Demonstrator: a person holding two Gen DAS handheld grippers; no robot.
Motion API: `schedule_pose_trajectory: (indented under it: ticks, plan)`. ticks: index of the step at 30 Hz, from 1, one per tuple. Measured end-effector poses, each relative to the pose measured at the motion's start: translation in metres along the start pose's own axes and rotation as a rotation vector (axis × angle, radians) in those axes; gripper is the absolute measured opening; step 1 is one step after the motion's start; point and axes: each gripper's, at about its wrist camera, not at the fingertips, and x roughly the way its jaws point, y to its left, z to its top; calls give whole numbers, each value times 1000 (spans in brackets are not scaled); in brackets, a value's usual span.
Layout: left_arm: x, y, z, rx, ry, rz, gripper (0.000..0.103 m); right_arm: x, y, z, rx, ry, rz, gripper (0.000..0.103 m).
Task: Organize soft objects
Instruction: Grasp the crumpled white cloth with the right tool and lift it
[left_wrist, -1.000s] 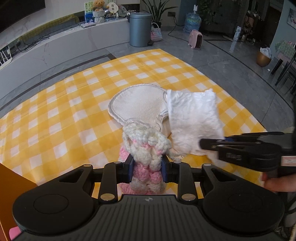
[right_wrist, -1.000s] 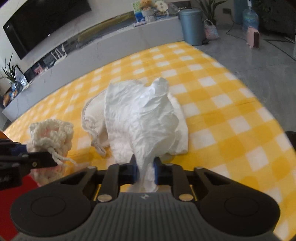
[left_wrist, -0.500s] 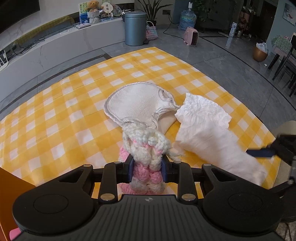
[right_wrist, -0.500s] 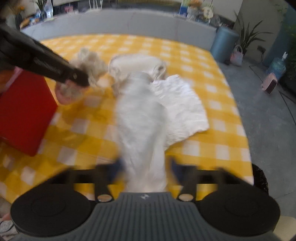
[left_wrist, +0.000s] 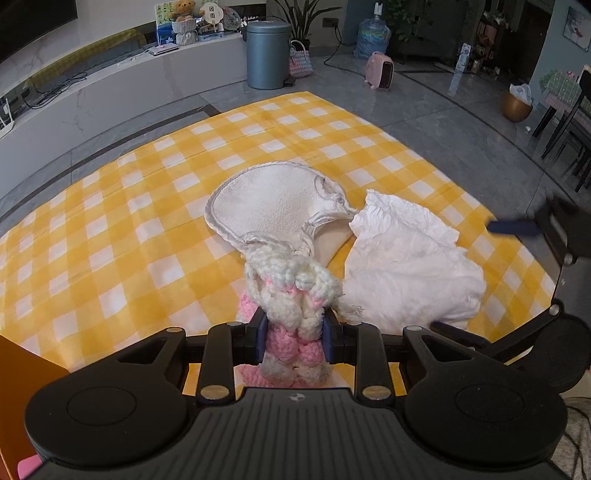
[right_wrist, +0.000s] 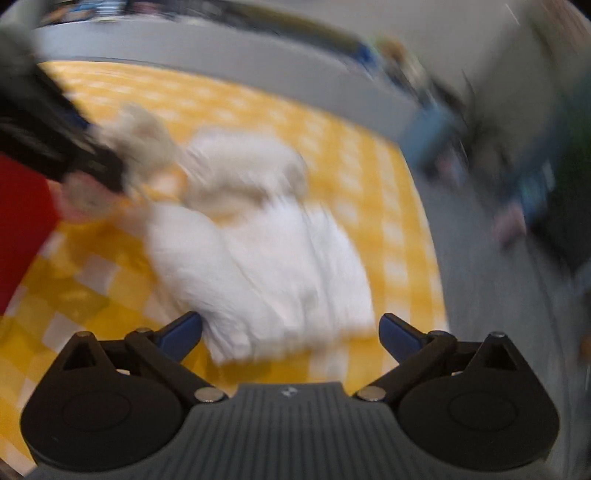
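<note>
My left gripper (left_wrist: 294, 338) is shut on a cream and pink crocheted piece (left_wrist: 291, 295), held just above the yellow checked cloth (left_wrist: 110, 221). Beyond it lies a flat cream bib (left_wrist: 269, 199). To its right a crumpled white cloth (left_wrist: 402, 273) rests on the checked cloth. In the blurred right wrist view my right gripper (right_wrist: 291, 332) has its jaws opening wide, and the white cloth (right_wrist: 266, 266) lies on the checked cloth just ahead of the fingertips, touching neither pad. The left gripper (right_wrist: 88, 158) with the crocheted piece (right_wrist: 144, 133) shows at the left there.
A red box (right_wrist: 22, 221) stands at the left of the right wrist view. The table's right edge drops to a grey tiled floor (left_wrist: 443, 110). A grey bin (left_wrist: 267, 53), a low white counter (left_wrist: 110, 85) and a pink heater (left_wrist: 382, 70) stand beyond.
The right gripper let go of the white cloth, which dropped flat onto the checked cloth beside the bib. That gripper rolled and drew back to the right. The left gripper kept still with the crocheted piece.
</note>
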Motion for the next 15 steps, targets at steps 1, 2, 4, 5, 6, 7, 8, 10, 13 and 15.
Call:
schedule_pose_trajectory:
  ticks: [1,2,4,5,6,7,8,10,13,15]
  plan:
    - [1,-1,1,7,9,11,32,-2,4,2,-82,-75,10,100]
    - [2,-2,1,12,15,16,32,-2,7,3,-155,-136,17,100]
    - [2,-1,1,9,15,10,32,4,10,6,-248,-161,85,100]
    - [2,-1,0,8,13,6,32,10,10,9,-269,-134,130,99]
    - [1,-1,0,7,11,4,32,17,9,11,-271,-107,158,89]
    - [1,-1,0,6,11,4,32,25,6,13,-263,-83,181,72]
    - [1,-1,0,6,10,4,32,29,5,15,-246,-65,196,21]
    - [1,-1,0,6,10,3,32,36,0,17,-171,-20,185,18]
    - [1,0,0,5,9,-2,32,38,3,15,-143,10,213,7]
    - [0,0,0,3,7,-7,32,30,-6,19,-56,-11,223,2]
